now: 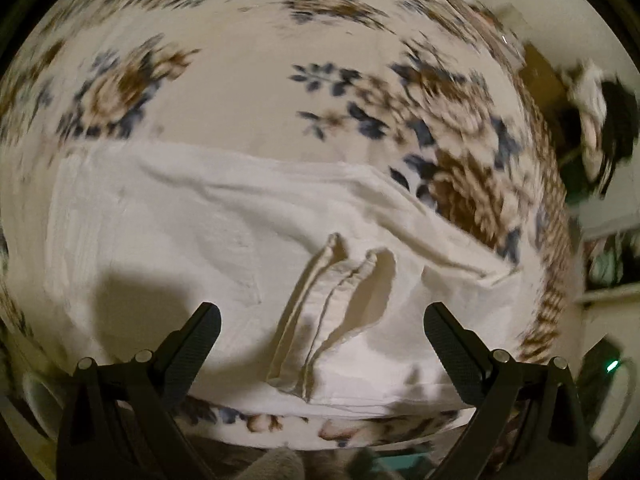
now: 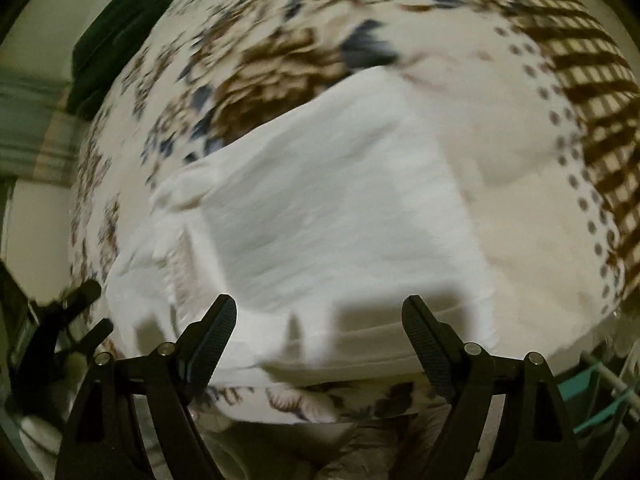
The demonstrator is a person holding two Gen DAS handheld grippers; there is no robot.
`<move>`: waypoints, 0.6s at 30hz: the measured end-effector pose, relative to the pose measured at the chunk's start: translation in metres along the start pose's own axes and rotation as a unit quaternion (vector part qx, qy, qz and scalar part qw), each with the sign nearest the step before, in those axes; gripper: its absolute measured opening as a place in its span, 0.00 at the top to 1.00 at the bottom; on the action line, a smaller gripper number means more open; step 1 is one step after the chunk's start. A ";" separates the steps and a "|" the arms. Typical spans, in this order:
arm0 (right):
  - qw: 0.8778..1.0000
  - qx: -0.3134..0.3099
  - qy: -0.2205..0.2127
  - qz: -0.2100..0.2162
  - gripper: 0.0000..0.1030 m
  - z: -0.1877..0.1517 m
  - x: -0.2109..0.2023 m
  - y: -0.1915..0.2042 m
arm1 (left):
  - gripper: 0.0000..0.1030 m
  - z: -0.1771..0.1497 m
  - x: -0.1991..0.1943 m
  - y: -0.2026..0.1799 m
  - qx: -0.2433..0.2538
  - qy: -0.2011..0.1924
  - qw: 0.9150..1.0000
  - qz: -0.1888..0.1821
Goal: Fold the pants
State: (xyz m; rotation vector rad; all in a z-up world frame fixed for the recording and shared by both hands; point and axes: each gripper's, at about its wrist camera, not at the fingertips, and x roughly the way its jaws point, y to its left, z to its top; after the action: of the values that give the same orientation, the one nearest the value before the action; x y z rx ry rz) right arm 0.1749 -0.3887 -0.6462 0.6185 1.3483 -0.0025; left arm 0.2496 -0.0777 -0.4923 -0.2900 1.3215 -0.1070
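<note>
The white pants [image 1: 224,248] lie on a bed covered by a floral bedspread [image 1: 248,92], near its front edge. In the left wrist view they form a broad, compact slab rather than two long legs, so I judge at least one fold is already made. Two narrow hemmed ends [image 1: 320,312] stick up from the top layer at about 6 o'clock in that view, between the fingers, and a loose flap [image 1: 440,236] runs off toward 3 o'clock, wrinkled and not squared.

The left gripper [image 1: 322,320] hangs above the cloth with its fingers spread wide and nothing between them. The right gripper [image 2: 320,312] is likewise spread wide and empty over the pants [image 2: 340,208], whose near edge sits just in front of it. In the right wrist view the other gripper shows at 8 o'clock, beside the cloth's left end.

Both views are motion-blurred, so the layer count cannot be told. What seems left: tuck the raised ends, flatten the flap, and perhaps one more fold to finish
</note>
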 end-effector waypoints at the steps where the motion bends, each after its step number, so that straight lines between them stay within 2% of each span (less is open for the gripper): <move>1: 1.000 0.002 -0.001 -0.012 0.16 0.000 0.001 -0.002 | 0.00 -0.003 0.013 -0.007 0.015 0.007 1.000 0.017; 3: 1.000 -0.001 -0.005 -0.030 0.16 0.002 0.003 -0.004 | 0.01 -0.006 0.033 -0.015 0.032 0.019 0.999 0.034; 4: 0.999 -0.004 -0.007 -0.037 0.16 0.006 0.008 0.001 | 0.05 -0.008 0.049 -0.021 0.050 0.032 0.997 0.046; 5: 0.999 -0.006 -0.008 -0.043 0.16 0.007 0.008 0.003 | 0.22 -0.009 0.060 -0.024 0.064 0.043 0.996 0.052; 6: 0.999 -0.010 -0.009 -0.049 0.16 0.007 0.009 0.005 | 0.52 -0.011 0.071 -0.027 0.077 0.052 0.994 0.051; 8: 0.998 -0.014 -0.012 -0.063 0.16 0.009 0.009 0.007 | 0.81 -0.012 0.085 -0.024 0.084 0.057 0.993 0.053; 10: 0.997 -0.014 -0.014 -0.075 0.16 0.011 0.010 0.005 | 0.86 -0.011 0.081 -0.010 0.059 0.049 0.997 0.015; 14: 0.996 -0.004 -0.010 -0.094 0.16 0.013 0.008 -0.010 | 0.87 -0.016 0.060 0.022 0.009 0.030 0.999 -0.018; 18: 0.994 0.011 0.004 -0.108 0.16 0.012 0.009 -0.026 | 0.82 -0.025 0.063 0.051 -0.071 0.062 0.993 -0.070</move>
State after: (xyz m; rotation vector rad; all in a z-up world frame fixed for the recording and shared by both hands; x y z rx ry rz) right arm 0.1792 -0.4129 -0.6643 0.4887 1.4192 -0.1891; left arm 0.2367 -0.0474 -0.5708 -0.5043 1.4343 -0.1519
